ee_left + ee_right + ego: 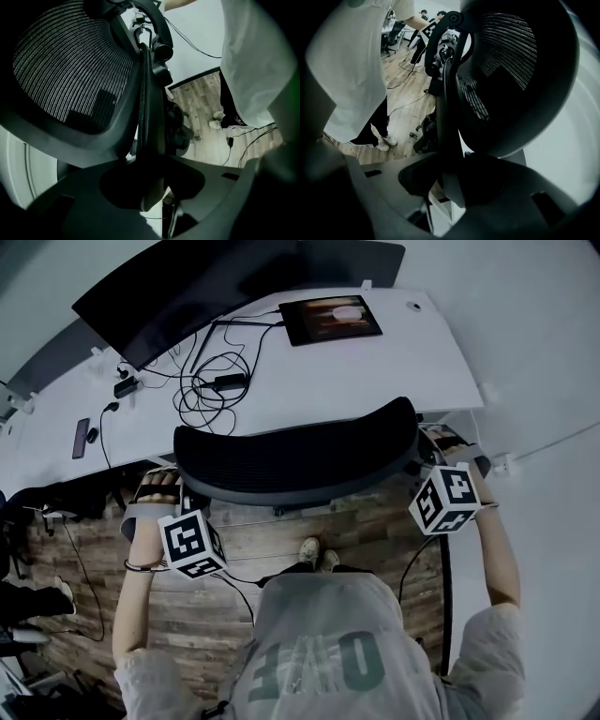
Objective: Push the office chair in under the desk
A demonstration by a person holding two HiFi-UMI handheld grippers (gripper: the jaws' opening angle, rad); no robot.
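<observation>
The black mesh office chair backrest (300, 460) stands at the front edge of the white desk (394, 371), with the seat below hidden from the head view. My left gripper (176, 488) is at the backrest's left edge and my right gripper (427, 454) is at its right edge. In the left gripper view the backrest's dark frame (147, 103) runs straight in between the jaws of the left gripper (150, 164), which close on it. The right gripper view is the mirror of this: the frame (450, 108) sits clamped in the right gripper (450, 173), with the mesh (506, 61) beside it.
On the desk are a dark monitor (187, 287), a tablet (330, 319), tangled cables (211, 385) and a phone (81, 438). The floor is wood planks (262, 549), with a cable across it. My shoes (319, 554) are just behind the chair. A wall socket (502, 465) is at the right.
</observation>
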